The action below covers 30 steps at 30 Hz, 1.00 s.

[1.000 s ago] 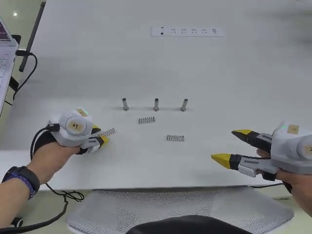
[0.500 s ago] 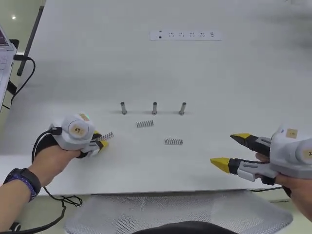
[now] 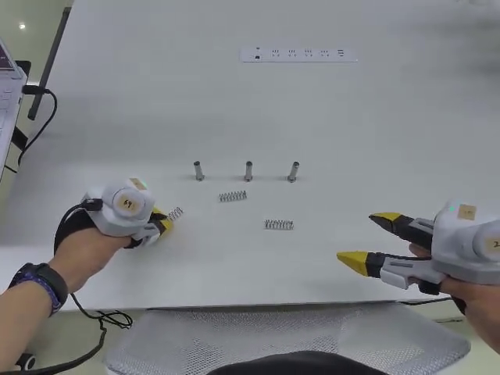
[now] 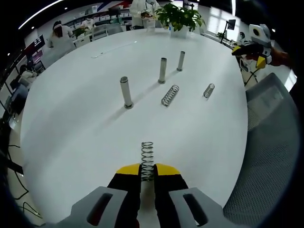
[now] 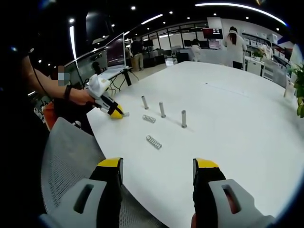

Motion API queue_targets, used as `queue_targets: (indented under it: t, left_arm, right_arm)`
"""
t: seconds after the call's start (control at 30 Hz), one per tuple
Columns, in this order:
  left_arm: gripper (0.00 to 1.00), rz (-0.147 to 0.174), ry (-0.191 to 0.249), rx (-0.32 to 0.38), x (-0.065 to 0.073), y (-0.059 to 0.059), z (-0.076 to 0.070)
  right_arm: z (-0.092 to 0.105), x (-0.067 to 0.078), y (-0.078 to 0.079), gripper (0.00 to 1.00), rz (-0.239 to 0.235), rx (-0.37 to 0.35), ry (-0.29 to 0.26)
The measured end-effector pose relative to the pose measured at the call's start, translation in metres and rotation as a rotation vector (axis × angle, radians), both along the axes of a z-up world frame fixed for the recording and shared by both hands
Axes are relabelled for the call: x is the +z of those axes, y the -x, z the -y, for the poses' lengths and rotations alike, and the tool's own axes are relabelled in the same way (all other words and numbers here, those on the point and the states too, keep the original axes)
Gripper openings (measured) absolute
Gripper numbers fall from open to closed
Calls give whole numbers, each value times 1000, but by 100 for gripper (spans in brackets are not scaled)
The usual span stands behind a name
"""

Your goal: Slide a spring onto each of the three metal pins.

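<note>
The left hand-held gripper (image 4: 147,172), by the surface's (image 3: 351,125) front left edge, pinches one spring (image 4: 147,156) by its end. Two loose springs (image 3: 232,196) lie just in front of three upright pins (image 3: 248,170) mid-surface. The right hand-held gripper (image 3: 359,236) gapes empty at the front right edge.

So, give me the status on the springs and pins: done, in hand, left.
Done: nothing; the left pin, middle pin and right pin all stand bare. In hand: the left gripper is shut on the held spring. Left: all three fits; the far spring and near spring lie loose on the table, and the right gripper is open and empty.
</note>
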<state>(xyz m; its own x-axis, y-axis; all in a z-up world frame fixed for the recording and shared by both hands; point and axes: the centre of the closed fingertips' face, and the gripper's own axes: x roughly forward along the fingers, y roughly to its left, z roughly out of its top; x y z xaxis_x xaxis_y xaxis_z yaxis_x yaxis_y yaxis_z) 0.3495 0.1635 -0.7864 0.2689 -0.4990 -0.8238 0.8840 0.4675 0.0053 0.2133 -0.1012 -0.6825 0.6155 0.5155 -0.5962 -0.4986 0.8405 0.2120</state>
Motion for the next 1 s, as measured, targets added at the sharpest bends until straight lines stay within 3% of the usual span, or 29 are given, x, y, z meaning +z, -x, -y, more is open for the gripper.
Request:
queue_targets:
  t: [0.3,0.53,1.0]
  left_arm:
    - [2,-14,1,10,1,4,1]
    - [2,-9,36,24,9,4,7]
    - [2,22,71,-55,30,9,36]
  right_arm:
    - [-2,-2,0,57,-3,4,-3]
    - [-4,-4,-2,57,-9,11,-11]
    - [-13,-4,-14,55,-5,40,-26]
